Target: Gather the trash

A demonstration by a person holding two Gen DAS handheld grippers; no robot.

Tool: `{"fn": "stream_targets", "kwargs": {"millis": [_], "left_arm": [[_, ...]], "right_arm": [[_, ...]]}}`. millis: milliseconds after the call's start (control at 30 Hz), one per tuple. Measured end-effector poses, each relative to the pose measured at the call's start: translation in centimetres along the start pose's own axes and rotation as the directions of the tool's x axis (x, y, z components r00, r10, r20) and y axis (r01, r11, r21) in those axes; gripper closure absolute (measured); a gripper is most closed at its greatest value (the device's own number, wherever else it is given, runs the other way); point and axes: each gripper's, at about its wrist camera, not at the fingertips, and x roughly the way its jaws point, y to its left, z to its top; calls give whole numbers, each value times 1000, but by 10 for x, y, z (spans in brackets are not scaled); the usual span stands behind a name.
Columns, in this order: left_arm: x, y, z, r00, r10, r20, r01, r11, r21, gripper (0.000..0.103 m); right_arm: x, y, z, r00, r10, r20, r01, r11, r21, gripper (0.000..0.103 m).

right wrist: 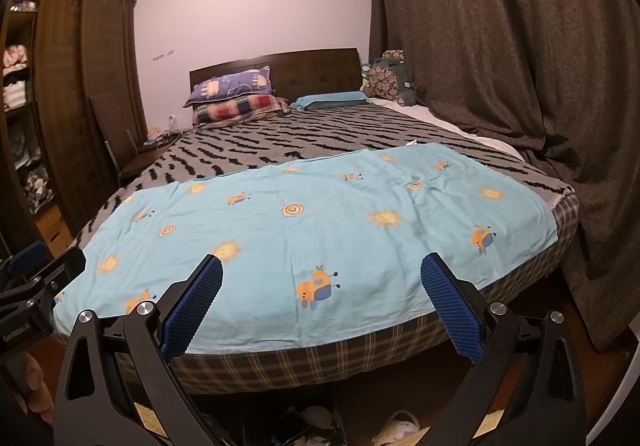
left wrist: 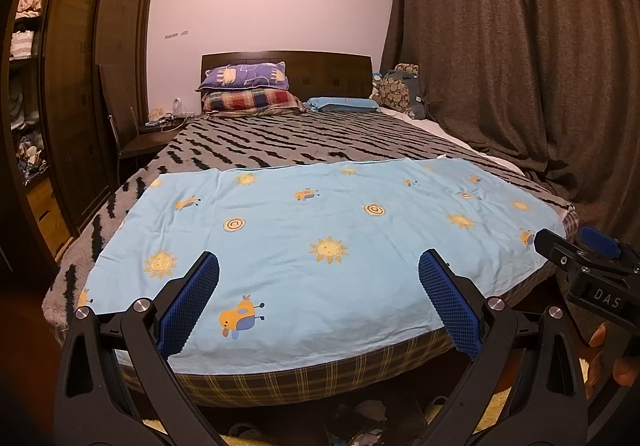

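Note:
My left gripper is open and empty, held over the foot of a bed. My right gripper is open and empty beside it; it also shows at the right edge of the left wrist view. A light blue sheet with suns and cartoon animals lies flat on the bed's near end, also in the right wrist view. Small crumpled items lie on the dark floor under the bed's foot, also in the left wrist view; I cannot tell what they are.
A grey zigzag blanket covers the rest of the bed, with pillows at the headboard. A wooden wardrobe stands left, a chair beside the bed, dark curtains right.

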Motion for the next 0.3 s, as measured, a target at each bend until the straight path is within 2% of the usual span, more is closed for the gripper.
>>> {"fn": "stream_targets", "kwargs": {"millis": [300], "left_arm": [[2,-2,0,1000,6,-12,-6,1000,-4,8]], "right_arm": [[1,4,-1,1000,-2,-3,2,1000,5,3]]}}
